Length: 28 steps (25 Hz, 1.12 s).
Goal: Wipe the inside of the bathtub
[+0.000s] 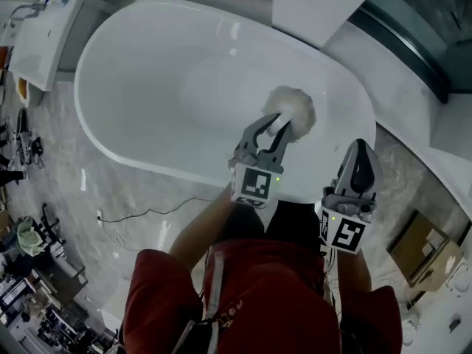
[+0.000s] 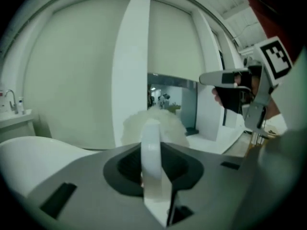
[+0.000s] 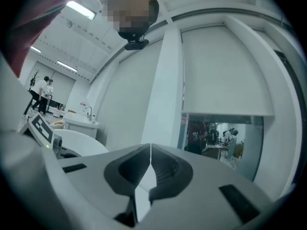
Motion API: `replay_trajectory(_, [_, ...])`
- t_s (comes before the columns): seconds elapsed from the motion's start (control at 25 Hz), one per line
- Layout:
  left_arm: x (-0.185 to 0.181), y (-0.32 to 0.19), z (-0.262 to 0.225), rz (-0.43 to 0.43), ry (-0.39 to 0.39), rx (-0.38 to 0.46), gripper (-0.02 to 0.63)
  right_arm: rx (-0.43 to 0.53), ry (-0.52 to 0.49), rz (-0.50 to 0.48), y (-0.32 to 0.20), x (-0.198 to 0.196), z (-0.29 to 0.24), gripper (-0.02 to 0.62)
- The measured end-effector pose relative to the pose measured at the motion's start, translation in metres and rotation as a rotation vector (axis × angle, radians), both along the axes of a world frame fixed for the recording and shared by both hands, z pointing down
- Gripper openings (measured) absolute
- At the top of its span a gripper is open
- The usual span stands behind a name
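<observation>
Pale bathtub (image 1: 140,87) lies under our two grippers.
Our left gripper (image 1: 276,124) is clamped on a fluffy white scrubber (image 1: 296,110) beyond its jaws; our right gripper (image 1: 359,147) is closed, empty.

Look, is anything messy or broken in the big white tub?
Nothing in the white oval bathtub looks spilled or broken. The left gripper holds a fluffy white wiping pad by its white handle over it. Only a thin dark cable lies loose on the floor beside the tub.

A black cable (image 1: 151,212) is trailing across the grey marbled floor (image 1: 66,146); a white washbasin (image 1: 48,46) is standing at its left edge; ceiling strip lights (image 3: 80,9) are glowing.
</observation>
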<state>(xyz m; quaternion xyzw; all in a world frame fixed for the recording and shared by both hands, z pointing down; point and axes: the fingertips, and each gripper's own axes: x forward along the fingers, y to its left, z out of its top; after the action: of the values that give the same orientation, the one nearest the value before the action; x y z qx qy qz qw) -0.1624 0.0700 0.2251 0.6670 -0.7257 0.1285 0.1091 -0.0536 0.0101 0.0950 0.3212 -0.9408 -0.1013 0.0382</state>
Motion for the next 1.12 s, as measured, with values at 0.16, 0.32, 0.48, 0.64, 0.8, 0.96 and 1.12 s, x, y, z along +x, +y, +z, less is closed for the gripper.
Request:
replay_trajectory(0.16, [-0.058,0.051,-0.065,-0.102,0.003,0.119,0.098,0.042,-0.044,-0.017,0.046,-0.050,-0.042,0.014])
replay_trajectory(0.32, [-0.111,0.108,-0.116,-0.163,0.007,0.153,0.098,0.050,-0.048,-0.033,0.100,-0.092,-0.079,0.014])
replay_trajectory(0.48, [-0.141,0.138,-0.163,-0.165,-0.020,0.196,0.098,0.051,-0.054,0.001,0.131,-0.111,-0.109,0.014])
replay_trajectory(0.64, [-0.154,0.159,-0.193,-0.154,0.006,0.233,0.098,0.051,-0.063,0.002,0.144,-0.128,-0.133,0.014])
replay_trajectory(0.8, [-0.134,0.174,-0.217,-0.119,0.030,0.250,0.098,0.096,-0.024,0.022,0.160,-0.114,-0.156,0.014])
replay_trajectory(0.96, [-0.097,0.168,-0.241,-0.084,-0.010,0.293,0.098,0.096,-0.042,0.037,0.160,-0.073,-0.166,0.014])
replay_trajectory(1.12, [-0.064,0.169,-0.255,-0.080,-0.011,0.337,0.098,0.085,-0.066,0.096,0.167,-0.028,-0.166,0.014])
